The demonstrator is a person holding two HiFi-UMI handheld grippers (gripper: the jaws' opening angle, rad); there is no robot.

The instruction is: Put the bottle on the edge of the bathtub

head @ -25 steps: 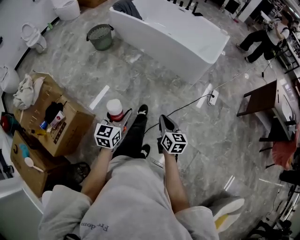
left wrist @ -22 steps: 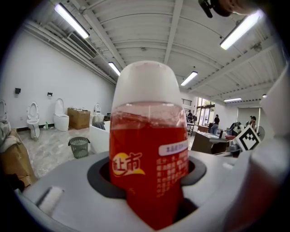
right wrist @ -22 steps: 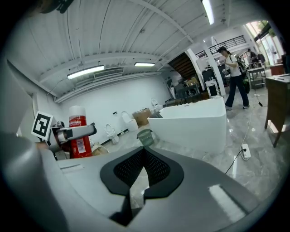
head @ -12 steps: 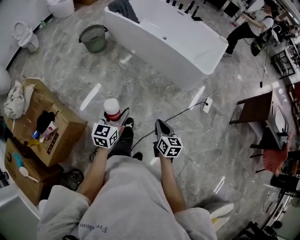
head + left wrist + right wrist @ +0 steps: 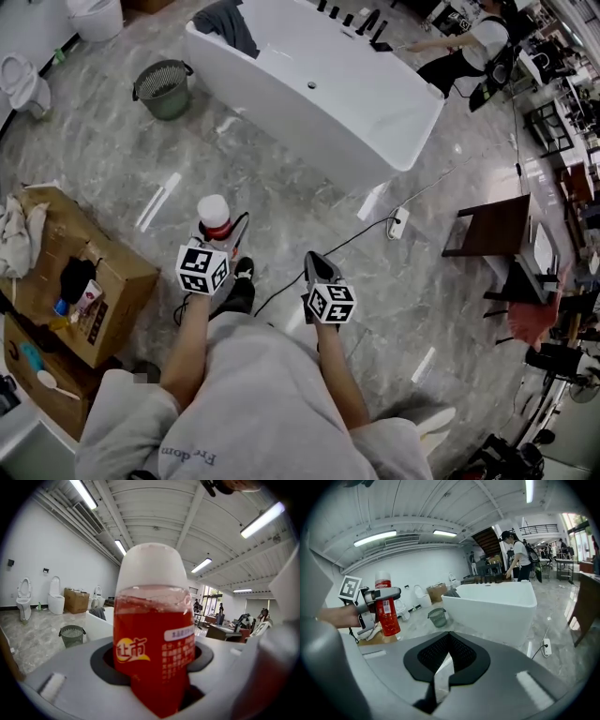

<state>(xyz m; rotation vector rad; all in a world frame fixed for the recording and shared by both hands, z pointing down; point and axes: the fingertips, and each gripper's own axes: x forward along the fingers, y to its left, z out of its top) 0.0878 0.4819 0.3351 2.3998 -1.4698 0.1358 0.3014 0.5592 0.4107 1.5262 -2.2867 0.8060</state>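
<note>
Head view, successive moments: the bathtub (image 5: 309, 127) is displaced toward 10 o'clock and is seen larger, nearer the bottle (image 5: 214, 214) carried in the left gripper (image 5: 223, 228). The cardboard box (image 5: 103, 281) is shifted toward 8 o'clock and the wastebasket (image 5: 162, 89) toward 9 o'clock. The standing person (image 5: 464, 52), formerly well apart at 2 o'clock, is now found at the tub's far end, one arm stretched toward it.

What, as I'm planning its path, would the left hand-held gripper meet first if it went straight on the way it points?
Probably the near side wall of the white bathtub, past bare grey marble floor. The left hand-held gripper, shut on the red white-capped bottle, points that way; depth is uncertain.
</note>
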